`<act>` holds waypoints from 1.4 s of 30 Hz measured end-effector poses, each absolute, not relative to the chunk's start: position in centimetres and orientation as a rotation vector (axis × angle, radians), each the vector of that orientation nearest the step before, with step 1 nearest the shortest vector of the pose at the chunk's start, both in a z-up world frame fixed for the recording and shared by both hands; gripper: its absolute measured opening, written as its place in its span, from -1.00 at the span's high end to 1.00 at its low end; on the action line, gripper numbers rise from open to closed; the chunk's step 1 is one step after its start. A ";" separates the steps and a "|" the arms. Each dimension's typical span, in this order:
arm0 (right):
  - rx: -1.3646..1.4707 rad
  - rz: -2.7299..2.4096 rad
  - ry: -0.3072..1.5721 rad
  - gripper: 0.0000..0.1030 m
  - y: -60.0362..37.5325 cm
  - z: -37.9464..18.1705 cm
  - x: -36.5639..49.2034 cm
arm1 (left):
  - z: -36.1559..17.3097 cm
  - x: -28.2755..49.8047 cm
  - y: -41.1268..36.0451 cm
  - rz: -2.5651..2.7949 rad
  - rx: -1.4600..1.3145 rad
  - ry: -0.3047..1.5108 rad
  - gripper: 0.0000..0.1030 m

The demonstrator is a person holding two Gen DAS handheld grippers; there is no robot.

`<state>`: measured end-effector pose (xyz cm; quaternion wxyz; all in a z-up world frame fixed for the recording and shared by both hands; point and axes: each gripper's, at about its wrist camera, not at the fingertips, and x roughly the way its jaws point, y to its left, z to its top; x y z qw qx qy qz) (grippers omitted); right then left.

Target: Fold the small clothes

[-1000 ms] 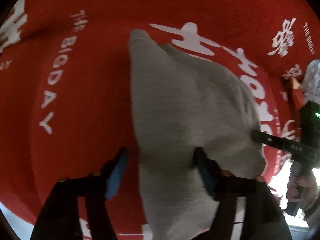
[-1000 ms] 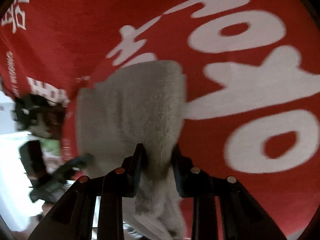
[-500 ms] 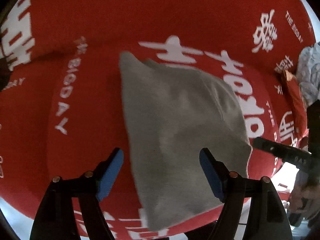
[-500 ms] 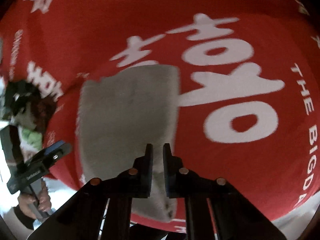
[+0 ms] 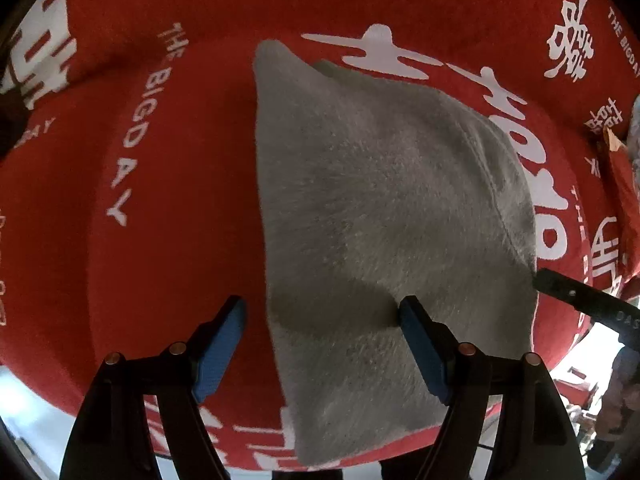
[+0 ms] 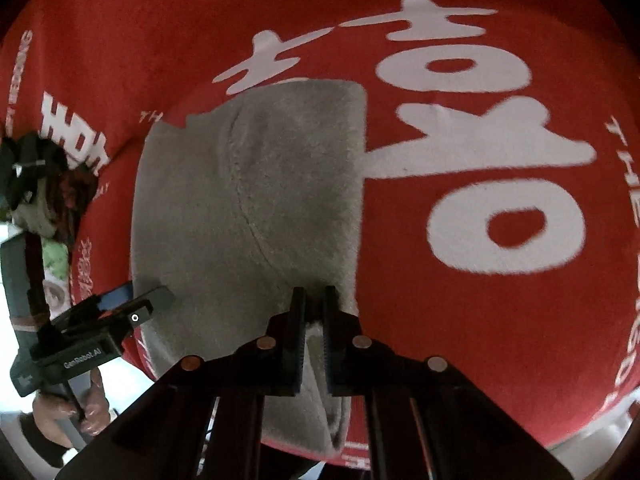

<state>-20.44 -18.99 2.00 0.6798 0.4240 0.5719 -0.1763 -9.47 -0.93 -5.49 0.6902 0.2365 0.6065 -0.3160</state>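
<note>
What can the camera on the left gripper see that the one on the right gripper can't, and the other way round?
Only the left wrist view shows the left gripper head-on, its blue pads spread wide over the grey garment, and the "THE BIGDAY" lettering running down the cloth.

Only the right wrist view shows the right gripper with its jaws nearly together, the garment's near edge between them, plus the person's hand holding the other tool.

Both show the folded grey garment lying on the red printed cloth.

Left gripper [image 5: 320, 320] jaws spread wide, blue pads [image 5: 218, 354] apart; right gripper [image 6: 314, 304] jaws nearly closed, narrow gap between.
</note>
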 end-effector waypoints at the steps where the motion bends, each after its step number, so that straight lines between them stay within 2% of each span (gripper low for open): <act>1: 0.972 -0.410 1.282 0.83 -19.1 2.3 -21.0 | -5.3 -9.5 -0.8 -0.701 0.538 1.357 -0.54; 13: 1.001 -0.447 1.315 0.79 -17.8 5.2 -22.2 | -2.4 -10.3 0.1 -0.663 0.572 1.356 -0.56; 14: 1.002 -0.443 1.314 0.79 -17.5 5.5 -22.0 | -2.2 -10.4 0.2 -0.660 0.569 1.352 -0.74; 16: 1.001 -0.441 1.314 0.79 -17.2 5.9 -21.7 | -1.4 -10.5 0.5 -0.663 0.545 1.334 -0.98; 23: 0.987 -0.441 1.316 0.79 -16.6 7.7 -21.0 | 0.3 -10.4 1.2 -0.630 0.541 1.326 -0.98; 24: 0.981 -0.446 1.320 0.69 -16.5 8.0 -20.9 | 0.5 -10.4 1.3 -0.621 0.561 1.317 -0.98; 25: 0.973 -0.452 1.324 0.32 -16.4 8.3 -20.8 | 0.8 -10.5 1.3 -0.606 0.580 1.301 -0.98; 26: 0.961 -0.459 1.329 0.03 -16.4 8.6 -20.8 | 1.0 -10.6 1.3 -0.596 0.595 1.284 -0.98; 27: 0.944 -0.471 1.333 -0.43 -16.3 8.9 -20.7 | 1.5 -10.7 1.4 -0.587 0.613 1.263 -0.98; 28: 0.920 -0.480 1.331 -0.53 -16.1 9.5 -20.6 | 1.9 -10.8 1.4 -0.578 0.623 1.249 -0.98; 32: 0.865 -0.483 1.348 -0.53 -15.5 10.7 -20.3 | 3.5 -11.0 2.1 -0.561 0.598 1.230 -0.98; 36: 0.865 -0.482 1.346 -0.53 -14.8 11.7 -20.3 | 4.2 -10.8 2.8 -0.561 0.532 1.300 -0.98; 42: 0.860 -0.479 1.349 -0.53 -13.9 13.4 -20.1 | 5.3 -11.4 3.1 -0.533 0.571 1.313 -0.98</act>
